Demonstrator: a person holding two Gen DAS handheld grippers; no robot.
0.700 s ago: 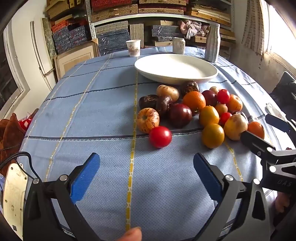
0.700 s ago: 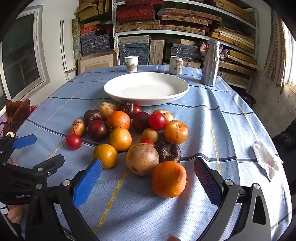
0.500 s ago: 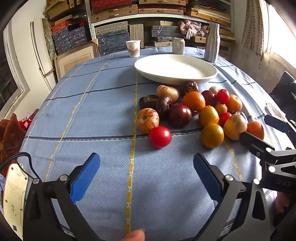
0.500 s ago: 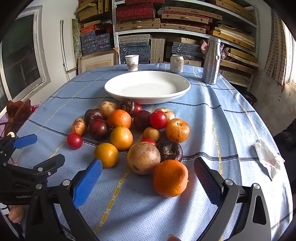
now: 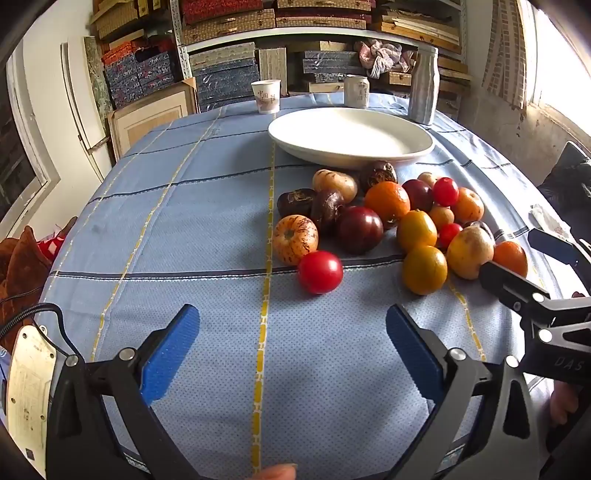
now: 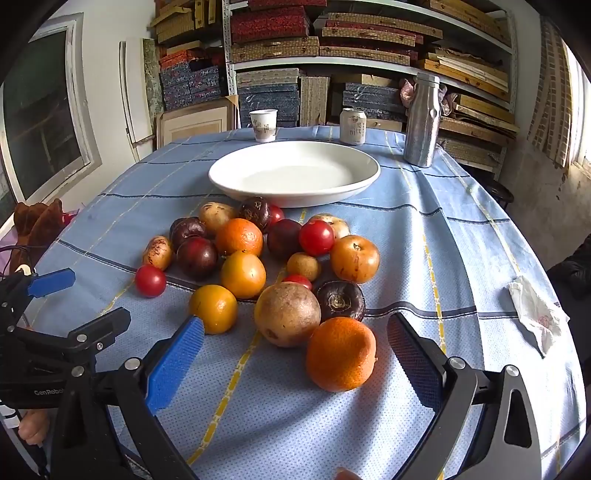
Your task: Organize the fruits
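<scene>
Blue-clothed worktop (image 6: 461, 206) carries mixed fruits (image 6: 258, 266) before an empty white plate (image 6: 295, 173); left gripper (image 5: 291, 350) and right gripper (image 6: 295, 354) fingers both gape wide, holding nothing.

Storeroom: shelves (image 6: 369, 55) crammed with stacked boxes (image 6: 269, 26) behind table (image 6: 461, 229).

Left wrist view: you look forward and down along your left gripper (image 5: 291, 354) from the bench's (image 5: 184, 229) near-left edge. Right wrist view: same tilt along your right gripper (image 6: 295, 358), closer to the fruit pile (image 6: 258, 266). Shared: the pile, white plate (image 6: 236, 177), far shelves (image 6: 332, 55), each other's fingers.
</scene>
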